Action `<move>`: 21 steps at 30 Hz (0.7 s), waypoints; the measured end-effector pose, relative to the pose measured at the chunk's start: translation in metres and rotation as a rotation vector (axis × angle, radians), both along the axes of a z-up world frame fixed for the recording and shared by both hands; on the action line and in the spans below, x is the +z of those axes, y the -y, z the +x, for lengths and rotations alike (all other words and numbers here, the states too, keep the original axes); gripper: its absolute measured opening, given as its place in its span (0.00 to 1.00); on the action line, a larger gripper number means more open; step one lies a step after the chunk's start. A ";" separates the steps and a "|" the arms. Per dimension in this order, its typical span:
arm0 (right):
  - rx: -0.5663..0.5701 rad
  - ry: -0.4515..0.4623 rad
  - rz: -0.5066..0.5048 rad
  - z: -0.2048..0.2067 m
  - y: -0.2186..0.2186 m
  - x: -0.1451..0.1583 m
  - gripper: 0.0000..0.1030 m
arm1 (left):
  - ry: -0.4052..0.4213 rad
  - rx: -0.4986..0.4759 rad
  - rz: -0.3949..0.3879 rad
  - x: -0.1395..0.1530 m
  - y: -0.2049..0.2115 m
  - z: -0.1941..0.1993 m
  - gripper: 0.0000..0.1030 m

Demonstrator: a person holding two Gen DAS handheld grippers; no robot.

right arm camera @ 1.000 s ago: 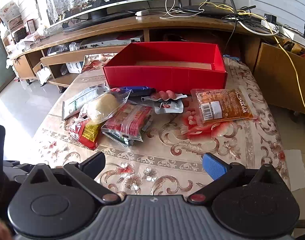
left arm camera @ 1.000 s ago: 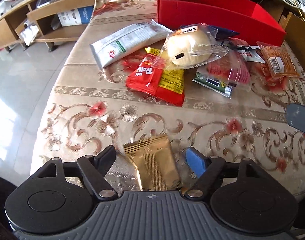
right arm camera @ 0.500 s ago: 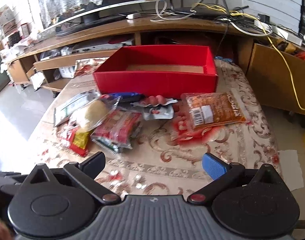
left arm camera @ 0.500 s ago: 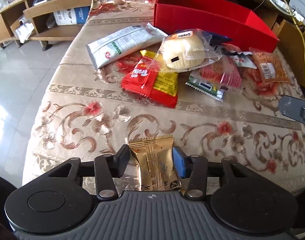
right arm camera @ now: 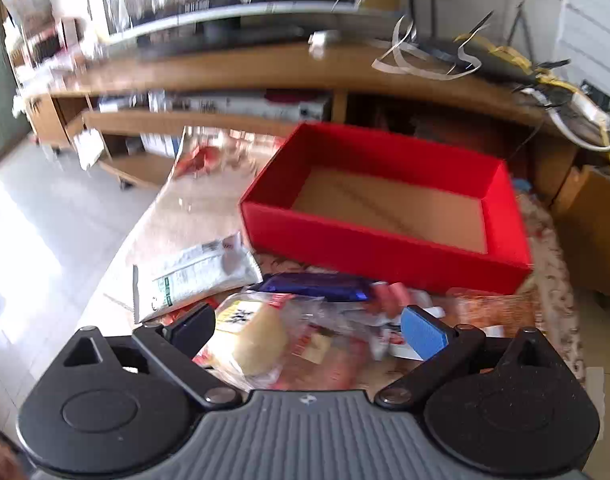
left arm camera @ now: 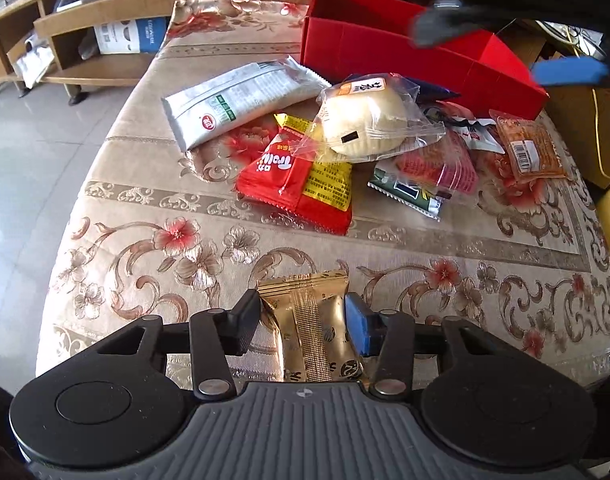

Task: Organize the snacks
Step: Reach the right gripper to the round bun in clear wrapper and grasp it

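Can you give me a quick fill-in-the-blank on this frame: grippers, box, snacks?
1. The left gripper has its fingers shut on a ____ packet.
2. The red box holds ____ snacks.
3. The right gripper is ____, above the bun in clear wrap.

Missing words: gold; no; open

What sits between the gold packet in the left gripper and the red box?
The snack pile: the red packet, the wrapped bun and others lie on the table between the gold packet and the red box. The right gripper hovers over them.
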State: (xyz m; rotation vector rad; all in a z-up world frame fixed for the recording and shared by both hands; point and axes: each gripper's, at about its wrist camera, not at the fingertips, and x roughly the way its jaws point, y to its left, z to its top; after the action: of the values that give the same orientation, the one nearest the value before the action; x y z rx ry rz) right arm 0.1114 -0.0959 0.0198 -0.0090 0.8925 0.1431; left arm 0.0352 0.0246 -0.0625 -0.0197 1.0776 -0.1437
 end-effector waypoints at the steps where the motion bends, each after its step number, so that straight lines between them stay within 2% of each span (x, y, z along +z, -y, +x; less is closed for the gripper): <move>1: 0.001 -0.020 -0.007 0.006 -0.007 -0.005 0.94 | 0.001 -0.001 -0.005 0.000 -0.001 0.001 0.53; 5: 0.036 -0.106 -0.030 0.024 -0.034 -0.026 0.94 | 0.006 -0.014 -0.016 -0.001 -0.002 0.002 0.54; 8: 0.058 -0.140 -0.118 0.033 -0.048 -0.047 0.94 | 0.008 -0.027 -0.012 -0.001 -0.001 0.003 0.56; 10: 0.076 -0.196 -0.133 0.040 -0.047 -0.064 0.95 | 0.010 -0.038 -0.007 -0.002 0.000 0.003 0.58; 12: 0.076 -0.196 -0.143 0.040 -0.039 -0.072 0.93 | 0.009 -0.043 -0.007 -0.003 0.000 0.003 0.58; 15: 0.094 -0.199 -0.149 0.034 -0.023 -0.073 0.83 | 0.009 -0.052 -0.006 -0.003 0.001 0.004 0.62; 19: 0.122 -0.195 -0.121 0.020 0.001 -0.066 0.56 | 0.016 -0.074 0.029 -0.005 0.008 0.002 0.64; 21: 0.129 -0.188 -0.123 0.011 0.012 -0.063 0.54 | 0.019 -0.078 0.038 -0.005 0.008 0.001 0.62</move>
State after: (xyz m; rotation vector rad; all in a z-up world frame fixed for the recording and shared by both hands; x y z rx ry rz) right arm 0.1220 -0.1078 -0.0432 -0.1703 1.0879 0.2112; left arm 0.0358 0.0161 -0.0674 0.0580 1.0619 -0.1937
